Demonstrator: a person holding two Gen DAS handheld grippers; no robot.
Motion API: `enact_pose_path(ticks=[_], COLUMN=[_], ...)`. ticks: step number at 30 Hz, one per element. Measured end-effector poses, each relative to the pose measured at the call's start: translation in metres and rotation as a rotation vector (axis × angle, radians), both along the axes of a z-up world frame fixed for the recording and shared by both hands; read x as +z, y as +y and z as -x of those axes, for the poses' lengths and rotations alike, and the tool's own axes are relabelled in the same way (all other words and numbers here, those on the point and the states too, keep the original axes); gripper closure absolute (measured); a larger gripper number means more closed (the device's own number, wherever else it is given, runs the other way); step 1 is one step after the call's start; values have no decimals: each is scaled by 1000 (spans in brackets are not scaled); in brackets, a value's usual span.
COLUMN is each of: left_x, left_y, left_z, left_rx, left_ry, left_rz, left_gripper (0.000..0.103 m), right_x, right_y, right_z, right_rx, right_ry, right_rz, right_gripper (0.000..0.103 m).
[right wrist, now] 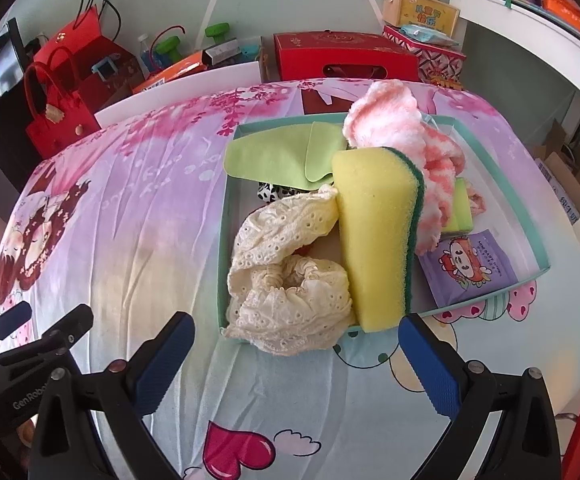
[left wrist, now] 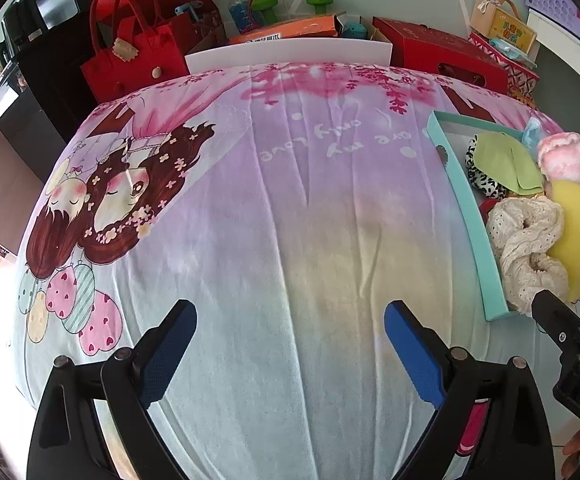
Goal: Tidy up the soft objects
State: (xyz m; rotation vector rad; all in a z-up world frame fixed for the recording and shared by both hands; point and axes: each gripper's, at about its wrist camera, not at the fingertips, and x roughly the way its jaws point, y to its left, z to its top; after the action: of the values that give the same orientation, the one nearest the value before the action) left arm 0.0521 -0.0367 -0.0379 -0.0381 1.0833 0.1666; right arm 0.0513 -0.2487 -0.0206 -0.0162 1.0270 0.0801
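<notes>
Here, both grippers hang with fingers spread wide and nothing between them. The left gripper (left wrist: 290,340) hovers over bare patterned pink-and-lilac bedsheet (left wrist: 273,200). The right gripper (right wrist: 296,354) faces the shallow teal cardboard tray (right wrist: 225,216), which holds a cream eyelet-lace scrunchie (right wrist: 290,292), an upright yellow sponge with green scouring back (right wrist: 374,236), a folded light-green cloth (right wrist: 281,156), a fluffy pink-and-white sock (right wrist: 394,120) and a purple wipes packet (right wrist: 466,268).
</notes>
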Motion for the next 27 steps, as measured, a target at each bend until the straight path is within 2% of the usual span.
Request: enact_pose_path(ticks=[10, 27], left_x=[-4, -11], left_y=[3, 8], left_z=[-2, -4], left_rx=[-17, -8], left_ry=[14, 38], left_rz=[-10, -34], left_gripper=[8, 8], right_x=[-3, -4], right_y=[2, -5], right_z=[-1, -2], right_rx=[-1, -24], right_ry=[1, 7], right_rz=[42, 25], right_gripper=[0, 0])
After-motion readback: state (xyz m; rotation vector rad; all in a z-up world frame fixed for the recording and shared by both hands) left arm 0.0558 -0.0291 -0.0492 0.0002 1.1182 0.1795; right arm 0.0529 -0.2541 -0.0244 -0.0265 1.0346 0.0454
